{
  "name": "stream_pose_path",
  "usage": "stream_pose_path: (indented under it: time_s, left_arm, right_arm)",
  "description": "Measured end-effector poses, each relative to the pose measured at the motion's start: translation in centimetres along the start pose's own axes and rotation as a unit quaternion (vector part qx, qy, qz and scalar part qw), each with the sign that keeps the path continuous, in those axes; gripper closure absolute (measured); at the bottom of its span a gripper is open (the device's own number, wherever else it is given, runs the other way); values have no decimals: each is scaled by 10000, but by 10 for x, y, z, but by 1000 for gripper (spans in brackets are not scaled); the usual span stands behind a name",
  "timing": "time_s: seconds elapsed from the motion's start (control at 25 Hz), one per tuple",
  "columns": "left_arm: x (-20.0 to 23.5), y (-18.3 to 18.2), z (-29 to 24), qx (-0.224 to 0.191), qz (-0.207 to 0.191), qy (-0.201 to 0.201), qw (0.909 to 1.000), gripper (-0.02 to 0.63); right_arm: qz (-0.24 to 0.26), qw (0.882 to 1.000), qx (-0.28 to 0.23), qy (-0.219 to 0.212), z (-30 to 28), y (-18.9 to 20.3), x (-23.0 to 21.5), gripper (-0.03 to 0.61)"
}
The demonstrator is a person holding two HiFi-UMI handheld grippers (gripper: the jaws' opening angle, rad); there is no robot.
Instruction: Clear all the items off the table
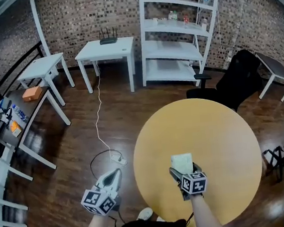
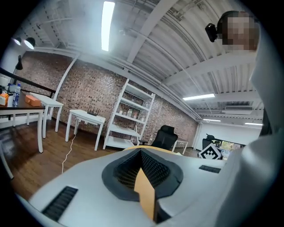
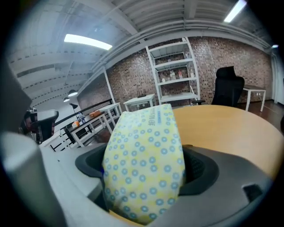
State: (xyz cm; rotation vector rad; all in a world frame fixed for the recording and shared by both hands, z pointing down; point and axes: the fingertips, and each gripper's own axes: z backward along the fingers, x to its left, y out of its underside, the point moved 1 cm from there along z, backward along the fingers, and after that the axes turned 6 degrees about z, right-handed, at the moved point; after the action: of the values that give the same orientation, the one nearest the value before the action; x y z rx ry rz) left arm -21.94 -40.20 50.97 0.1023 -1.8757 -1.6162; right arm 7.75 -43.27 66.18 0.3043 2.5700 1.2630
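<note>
A soft pale-yellow packet with blue dots [image 1: 181, 159] sits between the jaws of my right gripper [image 1: 183, 170], which is shut on it above the near part of the round yellow table [image 1: 220, 137]. In the right gripper view the packet [image 3: 144, 164] fills the gap of the right gripper [image 3: 146, 153], both pads pressed to its sides, with the table [image 3: 226, 124] beyond. My left gripper [image 1: 117, 173] hangs over the wood floor left of the table, its jaws meeting at the tips with nothing in them. In its own view the left gripper [image 2: 141, 153] points level across the room.
A white cable and power strip [image 1: 118, 160] lie on the floor by the left gripper. Behind stand two white tables [image 1: 106, 49], a white shelf unit [image 1: 174, 36] and a black office chair [image 1: 236, 78]. A dark desk with small items [image 1: 22, 105] lines the left wall.
</note>
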Motion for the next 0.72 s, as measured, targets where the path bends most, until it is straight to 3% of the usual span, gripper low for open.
stream_pose_path:
  time_s: [0.36, 0.56, 0.72]
  left_arm:
    - [33, 41, 0, 411, 206, -409, 9981, 623]
    - [44, 69, -6, 719, 636, -419, 9945, 623]
    - [39, 76, -15, 779, 780, -350, 9933, 623]
  right_arm:
    - [-151, 9910, 1315, -216, -55, 98, 10, 89]
    - [-574, 9889, 1342, -269, -67, 101, 11, 87]
    - [-480, 9883, 1429, -236, -68, 101, 12, 87]
